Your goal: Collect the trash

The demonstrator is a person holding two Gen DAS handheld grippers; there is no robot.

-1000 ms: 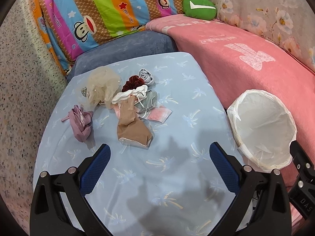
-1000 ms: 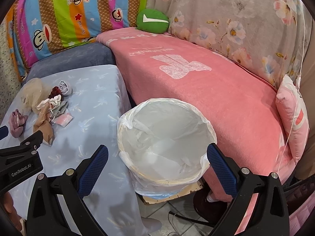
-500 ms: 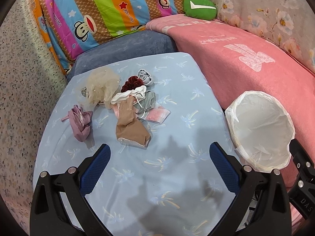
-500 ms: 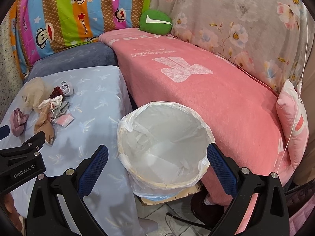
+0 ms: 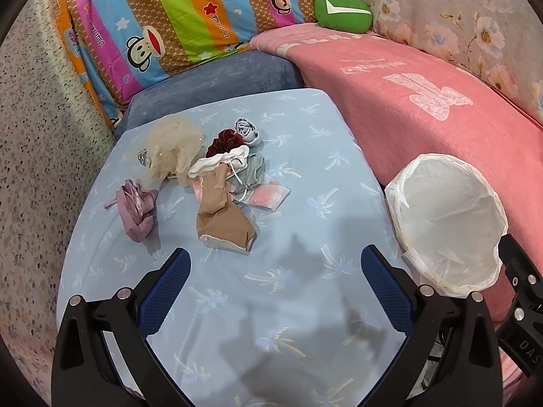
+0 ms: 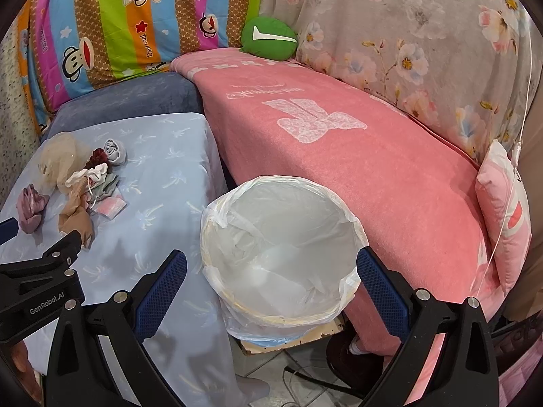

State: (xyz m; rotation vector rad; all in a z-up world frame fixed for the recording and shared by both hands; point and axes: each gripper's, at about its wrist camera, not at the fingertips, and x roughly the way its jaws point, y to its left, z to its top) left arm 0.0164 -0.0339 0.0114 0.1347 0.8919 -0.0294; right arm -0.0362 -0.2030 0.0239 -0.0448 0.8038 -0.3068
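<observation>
A heap of trash lies on the light blue table cloth [image 5: 298, 305]: a tan stocking [image 5: 220, 217], a mauve crumpled wrap [image 5: 135, 207], cream netting [image 5: 173, 149], a dark red scrunchie [image 5: 224, 142], a grey rosette [image 5: 247, 132] and a pink packet [image 5: 268, 196]. My left gripper [image 5: 275, 268] hovers open just short of the stocking, nothing between its fingers. A bin with a white liner [image 6: 281, 257] stands beside the table. My right gripper [image 6: 271, 271] is open above the bin, holding nothing. The heap [image 6: 81, 183] also shows at left in the right wrist view.
A pink blanket [image 6: 373, 169] covers the sofa right of the table, with a green cushion [image 6: 268, 37] and striped cartoon cushions [image 5: 169, 17] behind. A pink pillow [image 6: 505, 210] leans at far right. Tiled floor and a cable [image 6: 305, 376] show under the bin.
Both grippers have drawn back and up a little, so the heap and bin look slightly smaller. Nothing was picked up; both stayed open.
</observation>
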